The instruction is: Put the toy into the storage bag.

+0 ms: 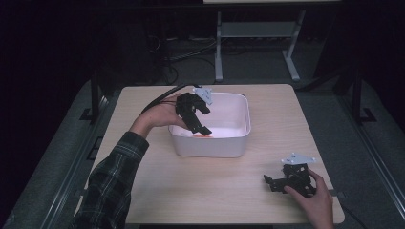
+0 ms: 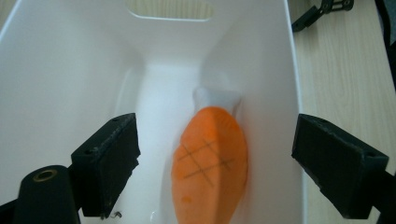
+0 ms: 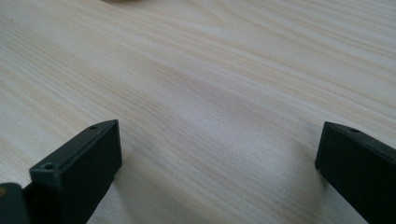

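Inside smooth white tub [image 2: 56,60] | soft orange carrot toy [image 2: 210,163] | left claw [image 2: 215,158] spread

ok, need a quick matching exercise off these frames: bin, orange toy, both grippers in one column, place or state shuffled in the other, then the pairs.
Things:
1. white bin
2. orange plush toy
3. left gripper
4. right gripper

Places and states:
A. jaws open, low over bare wood at the table's near right
B. lying on the bin floor, untouched by either jaw
C. standing mid-table, open top
D. jaws open, over the bin with the toy below

Pairs: 1-C, 2-B, 3-D, 4-A
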The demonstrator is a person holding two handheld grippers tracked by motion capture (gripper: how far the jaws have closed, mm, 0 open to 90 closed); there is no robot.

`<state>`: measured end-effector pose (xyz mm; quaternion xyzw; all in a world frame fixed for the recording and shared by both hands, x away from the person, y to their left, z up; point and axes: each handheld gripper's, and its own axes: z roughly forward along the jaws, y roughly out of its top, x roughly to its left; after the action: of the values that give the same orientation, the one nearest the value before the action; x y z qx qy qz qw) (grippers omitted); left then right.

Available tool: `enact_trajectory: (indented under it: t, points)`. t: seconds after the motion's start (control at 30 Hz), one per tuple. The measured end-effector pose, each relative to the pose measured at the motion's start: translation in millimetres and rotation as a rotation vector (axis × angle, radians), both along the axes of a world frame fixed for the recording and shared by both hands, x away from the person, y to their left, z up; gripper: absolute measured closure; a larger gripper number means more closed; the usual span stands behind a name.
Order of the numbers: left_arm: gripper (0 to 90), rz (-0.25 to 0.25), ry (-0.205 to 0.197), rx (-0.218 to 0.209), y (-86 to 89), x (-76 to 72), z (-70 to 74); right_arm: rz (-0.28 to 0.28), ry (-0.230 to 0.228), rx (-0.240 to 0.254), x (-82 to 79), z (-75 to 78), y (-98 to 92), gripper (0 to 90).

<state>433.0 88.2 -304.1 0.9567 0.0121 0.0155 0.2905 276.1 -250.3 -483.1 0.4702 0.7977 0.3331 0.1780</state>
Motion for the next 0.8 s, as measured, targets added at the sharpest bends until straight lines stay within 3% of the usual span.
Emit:
enact_trajectory:
  t: [0.13, 0.4, 0.47, 0.57, 0.73, 0.8]
  points:
    - [14.2, 0.039, 0.012, -0.044, 7.2, -2.3, 8.5, -0.001, 0.001, 0.001, -0.1, 0.1, 0.0, 0.0]
    - [14.3, 0.127, -0.007, -0.105, 26.7, -8.8, 17.5, 0.0, 0.001, 0.0, -0.1, 0.1, 0.0, 0.0]
    - [14.3, 0.15, -0.032, -0.072, 32.0, -11.3, 18.7, 0.001, 0.0, 0.0, -0.1, 0.0, 0.0, 0.0]
    - [14.4, 0.179, -0.031, -0.101, 38.5, -13.8, 18.4, 0.001, 0.0, 0.0, 0.0, 0.0, -0.1, 0.0]
    - [14.9, 0.223, -0.045, -0.09, 50.1, -18.3, 13.3, 0.002, 0.0, -0.002, 0.0, -0.1, -0.1, 0.0]
    - [14.9, 0.241, -0.039, -0.107, 54.5, -21.7, 10.4, 0.002, -0.001, -0.002, 0.1, -0.1, -0.2, 0.0]
